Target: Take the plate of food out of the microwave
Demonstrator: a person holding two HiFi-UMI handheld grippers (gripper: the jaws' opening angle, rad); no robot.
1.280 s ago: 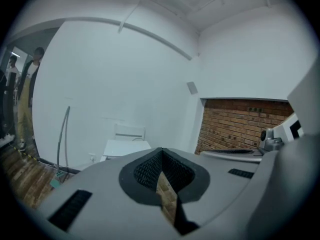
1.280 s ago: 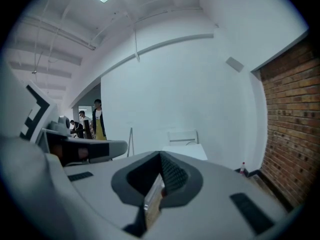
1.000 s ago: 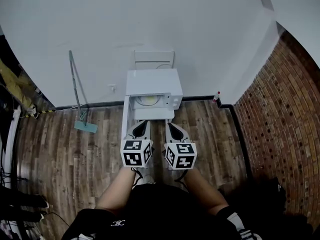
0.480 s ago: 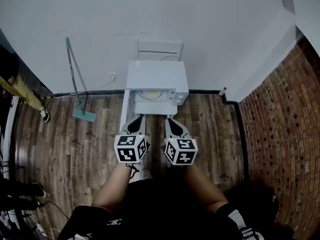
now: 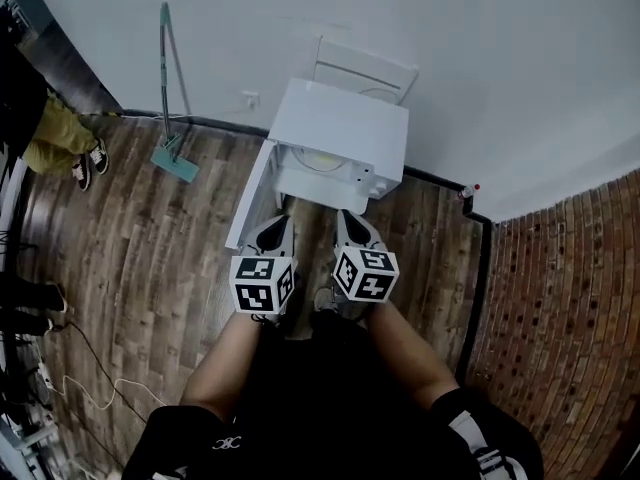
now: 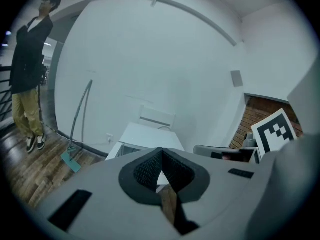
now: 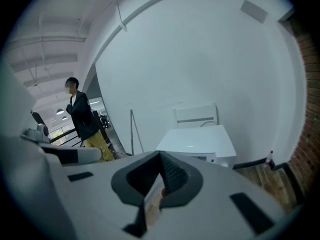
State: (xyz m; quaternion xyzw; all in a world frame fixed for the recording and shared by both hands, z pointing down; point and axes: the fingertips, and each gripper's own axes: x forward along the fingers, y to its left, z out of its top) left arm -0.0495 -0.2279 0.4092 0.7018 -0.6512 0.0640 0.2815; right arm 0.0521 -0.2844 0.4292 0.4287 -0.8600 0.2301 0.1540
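Observation:
A white microwave [image 5: 345, 133] stands on the wood floor against the wall, its door [image 5: 250, 196] swung open to the left. Inside it a pale plate [image 5: 322, 160] shows in part; the food on it is too small to make out. My left gripper [image 5: 279, 230] and right gripper [image 5: 354, 226] are side by side just in front of the opening, short of the cavity. Both are shut with nothing between the jaws. The microwave [image 6: 148, 136] lies ahead beyond the left gripper [image 6: 161, 152], and the microwave [image 7: 197, 139] likewise beyond the right gripper [image 7: 161, 157].
A mop [image 5: 175, 98] leans on the wall to the left. A white chair [image 5: 366, 65] stands behind the microwave. A brick wall [image 5: 560, 298] is at the right, with a small bottle [image 5: 470, 190] at its corner. A person [image 7: 82, 119] stands at the far left. Cables [image 5: 85, 383] lie on the floor.
The head view has swung and tilted, so the microwave now sits skewed in the frame. Both grippers stay shut, side by side in front of the open microwave.

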